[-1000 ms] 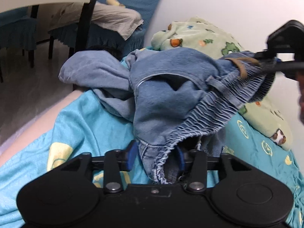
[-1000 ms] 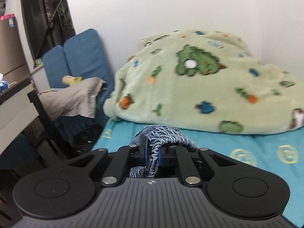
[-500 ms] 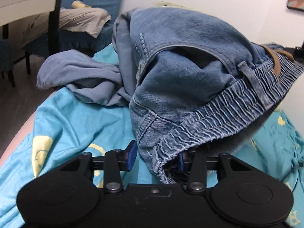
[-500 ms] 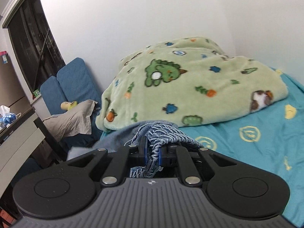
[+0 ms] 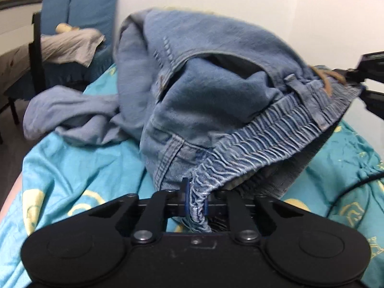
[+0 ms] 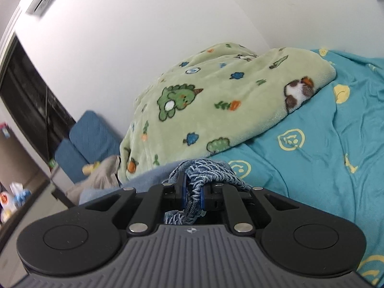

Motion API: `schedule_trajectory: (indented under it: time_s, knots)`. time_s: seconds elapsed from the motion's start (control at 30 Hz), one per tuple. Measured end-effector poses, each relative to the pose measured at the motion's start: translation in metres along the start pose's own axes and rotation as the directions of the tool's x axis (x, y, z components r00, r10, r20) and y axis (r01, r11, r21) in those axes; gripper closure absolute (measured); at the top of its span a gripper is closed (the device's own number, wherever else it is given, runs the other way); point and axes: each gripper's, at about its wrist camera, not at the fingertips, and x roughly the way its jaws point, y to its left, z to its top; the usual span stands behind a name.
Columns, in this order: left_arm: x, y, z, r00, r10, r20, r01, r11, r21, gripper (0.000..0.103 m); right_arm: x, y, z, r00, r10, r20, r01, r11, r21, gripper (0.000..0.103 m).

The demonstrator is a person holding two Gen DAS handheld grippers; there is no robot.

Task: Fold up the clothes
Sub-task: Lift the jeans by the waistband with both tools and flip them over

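Blue denim jeans (image 5: 204, 84) with an elastic waistband hang lifted above the turquoise bed sheet (image 5: 79, 168). My left gripper (image 5: 195, 200) is shut on one end of the waistband. My right gripper (image 6: 194, 193) is shut on the other end of the jeans' waistband (image 6: 204, 168); it also shows at the right edge of the left wrist view (image 5: 367, 81). The waistband stretches between the two grippers. The jeans' legs trail down onto the bed at the left (image 5: 72, 110).
A green cartoon-print fleece blanket (image 6: 216, 103) is piled against the white wall on the bed. Blue cushions (image 5: 81, 7) and a grey cloth (image 5: 69, 45) lie beyond the bed. A dark table edge (image 5: 36, 48) stands at the left. A black cable (image 5: 348, 192) crosses the sheet.
My left gripper has closed onto the waistband. Both grippers have lifted the jeans higher, and the right gripper has tilted so more of the bed shows.
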Motion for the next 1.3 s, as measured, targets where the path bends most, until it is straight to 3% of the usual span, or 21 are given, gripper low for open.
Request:
schedule_trajectory:
  time_s: [0.23,0.37,0.53,0.73,0.9,1.1,1.3]
  knots:
    - [-0.047,-0.042,0.011,0.987,-0.09,0.129,0.078,0.992,0.1,0.096,-0.012,0.005,0.036,0.999,0.025,0.022,-0.022,0.995,-0.101,0.093]
    - [-0.067,-0.089,0.013,0.963,-0.175,0.205,0.153,0.981,0.118,0.096,-0.026,0.009,0.077,0.998,0.041,0.048,-0.031,0.98,-0.195,0.093]
    - [-0.063,-0.157,0.005,0.933,-0.285,0.218,0.259,0.956,0.139,0.096,-0.033,-0.004,0.133,0.999,0.01,0.04,0.001,0.962,-0.273,0.093]
    - [-0.018,-0.238,0.001,0.901,-0.379,0.21,0.355,0.924,0.145,0.096,-0.016,-0.048,0.183,0.996,-0.085,0.025,0.088,0.942,-0.323,0.094]
    - [0.045,-0.293,-0.007,0.899,-0.408,0.157,0.388,0.91,0.144,0.096,0.017,-0.099,0.205,0.989,-0.143,0.031,0.145,0.917,-0.372,0.094]
    - [0.116,-0.328,-0.029,0.908,-0.415,0.064,0.403,0.904,0.145,0.094,0.067,-0.163,0.197,0.982,-0.186,-0.02,0.16,0.891,-0.425,0.095]
    - [0.14,-0.323,-0.03,0.902,-0.433,-0.003,0.429,0.892,0.143,0.087,0.097,-0.219,0.17,0.974,-0.212,-0.082,0.169,0.917,-0.362,0.094]
